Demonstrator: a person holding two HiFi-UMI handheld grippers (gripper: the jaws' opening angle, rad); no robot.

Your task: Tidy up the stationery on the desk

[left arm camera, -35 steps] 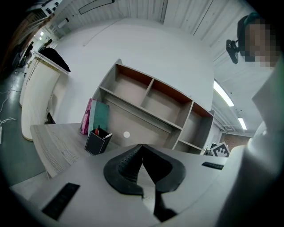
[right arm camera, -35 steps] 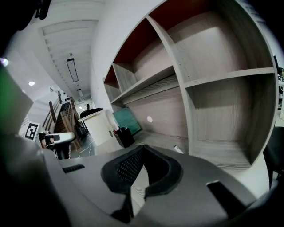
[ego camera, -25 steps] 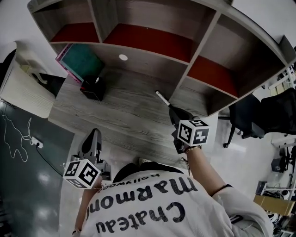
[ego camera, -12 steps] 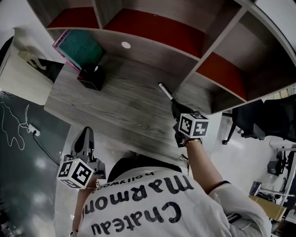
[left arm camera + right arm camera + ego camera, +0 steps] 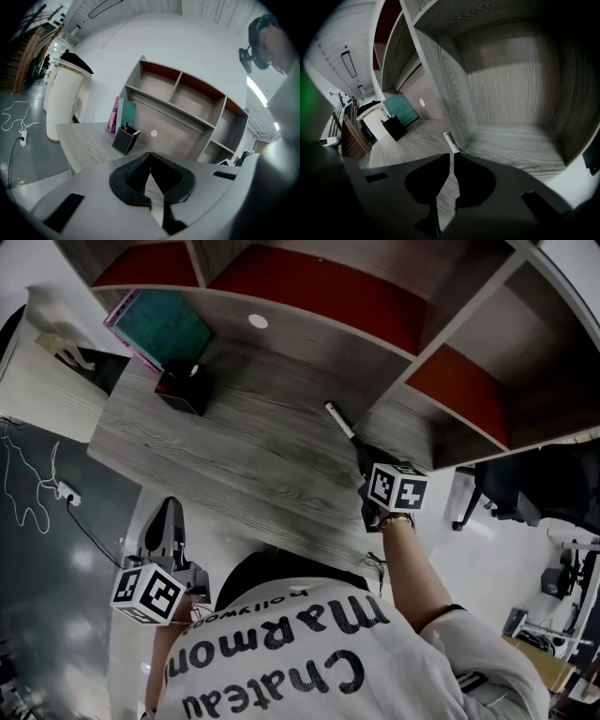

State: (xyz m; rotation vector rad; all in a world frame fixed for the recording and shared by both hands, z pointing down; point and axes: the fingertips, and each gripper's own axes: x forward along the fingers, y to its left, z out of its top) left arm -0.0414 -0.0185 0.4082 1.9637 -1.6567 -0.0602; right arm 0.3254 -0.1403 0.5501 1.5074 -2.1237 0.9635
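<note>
A white marker (image 5: 339, 420) with a dark end lies low over the grey desk (image 5: 244, 456), beside the shelf's divider. My right gripper (image 5: 365, 457) is shut on its dark near end. In the right gripper view the marker (image 5: 450, 140) points away from the meeting jaw tips. A black pen holder (image 5: 183, 387) with pens in it stands at the desk's far left, also seen in the left gripper view (image 5: 124, 140). My left gripper (image 5: 168, 518) is shut and empty, held off the desk's front edge.
Teal and pink books (image 5: 161, 327) lean behind the pen holder. A wooden shelf unit (image 5: 412, 352) with red-backed compartments rises at the desk's back and right. A white cabinet (image 5: 47, 390) stands left of the desk; a cable (image 5: 37, 498) lies on the floor.
The right gripper and marker have kept together near the divider, shifting slightly toward the shelf. The left gripper has drawn back a little from the desk's front edge.
</note>
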